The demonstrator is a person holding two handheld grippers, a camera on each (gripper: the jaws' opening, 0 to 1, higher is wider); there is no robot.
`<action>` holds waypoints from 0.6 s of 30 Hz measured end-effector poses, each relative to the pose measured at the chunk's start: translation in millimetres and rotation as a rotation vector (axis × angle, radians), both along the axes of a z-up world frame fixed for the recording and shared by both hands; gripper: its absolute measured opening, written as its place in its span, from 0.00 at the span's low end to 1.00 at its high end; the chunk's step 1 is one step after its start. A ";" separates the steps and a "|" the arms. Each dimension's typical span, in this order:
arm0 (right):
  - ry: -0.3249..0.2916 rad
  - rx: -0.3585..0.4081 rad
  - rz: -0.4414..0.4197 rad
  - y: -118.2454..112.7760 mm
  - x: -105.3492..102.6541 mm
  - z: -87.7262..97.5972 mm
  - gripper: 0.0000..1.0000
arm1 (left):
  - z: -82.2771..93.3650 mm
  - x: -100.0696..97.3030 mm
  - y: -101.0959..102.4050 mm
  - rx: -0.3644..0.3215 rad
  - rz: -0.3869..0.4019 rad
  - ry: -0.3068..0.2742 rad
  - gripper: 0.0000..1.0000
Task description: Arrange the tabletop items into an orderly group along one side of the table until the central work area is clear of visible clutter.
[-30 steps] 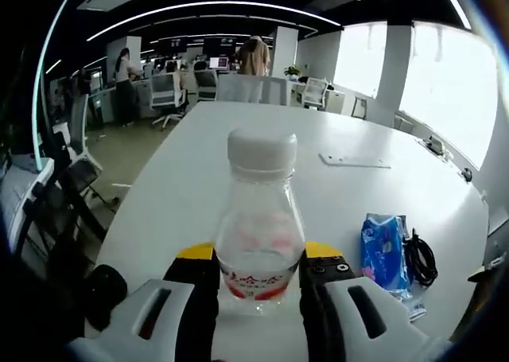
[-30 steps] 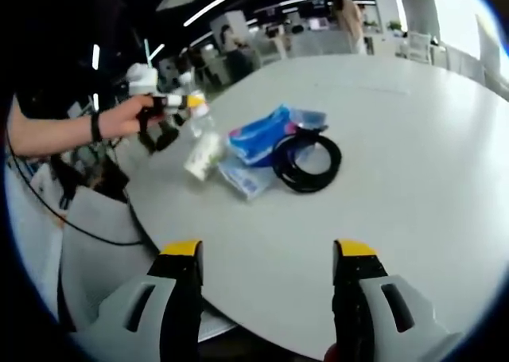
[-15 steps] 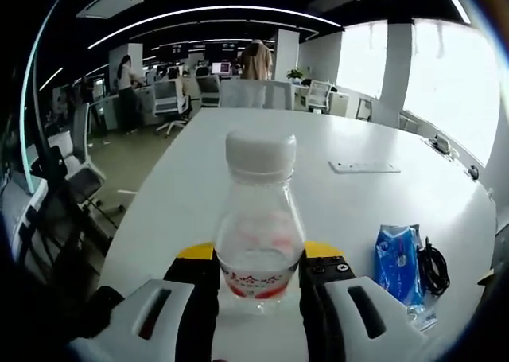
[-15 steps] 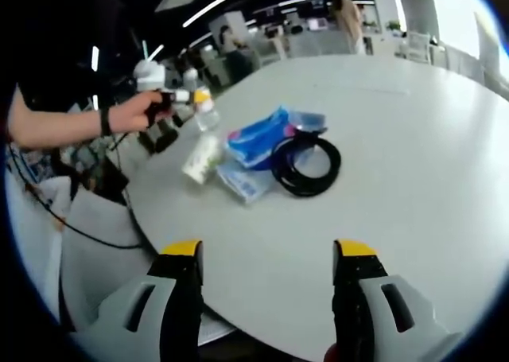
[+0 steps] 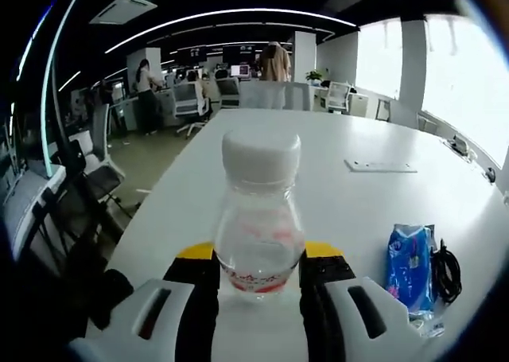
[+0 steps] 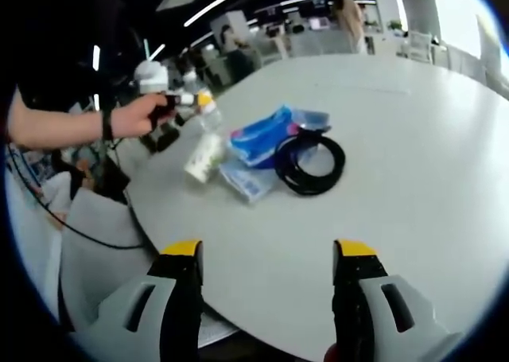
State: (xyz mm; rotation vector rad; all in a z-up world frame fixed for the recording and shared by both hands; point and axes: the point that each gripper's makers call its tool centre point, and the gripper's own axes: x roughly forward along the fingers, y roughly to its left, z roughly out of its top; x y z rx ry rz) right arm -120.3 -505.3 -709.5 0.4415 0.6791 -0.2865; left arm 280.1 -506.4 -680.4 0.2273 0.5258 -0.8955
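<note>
Bottle (image 5: 260, 219) clamped in left gripper (image 5: 260, 270), now swung left of the tissue pack (image 5: 409, 256) and cable (image 5: 445, 266) near the table edge; right gripper (image 6: 266, 254) hangs open, empty

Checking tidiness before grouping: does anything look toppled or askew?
Yes: a second bottle lies on its side beside the blue pack, near the table edge. The left gripper holds another bottle upright.

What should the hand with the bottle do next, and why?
Probably set the bottle down upright beside the blue packet and black cable. The left gripper holds it above the table, near that pile at the edge.
</note>
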 end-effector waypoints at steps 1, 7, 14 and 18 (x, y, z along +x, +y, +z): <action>-0.002 0.000 -0.001 0.5 0.2 0.3 0.65 | 0.0 -0.2 0.1 0.000 0.006 0.003 0.38; -0.005 -0.001 -0.003 2.0 -2.2 1.0 0.65 | -1.0 -1.2 0.7 0.007 0.018 0.021 0.38; -0.005 0.000 -0.013 0.8 -7.2 -0.3 0.65 | -1.4 -5.6 0.8 -0.077 0.038 0.171 0.42; -0.012 0.003 -0.020 1.8 -6.9 0.4 0.65 | 3.8 -8.9 4.8 -0.081 0.020 0.162 0.42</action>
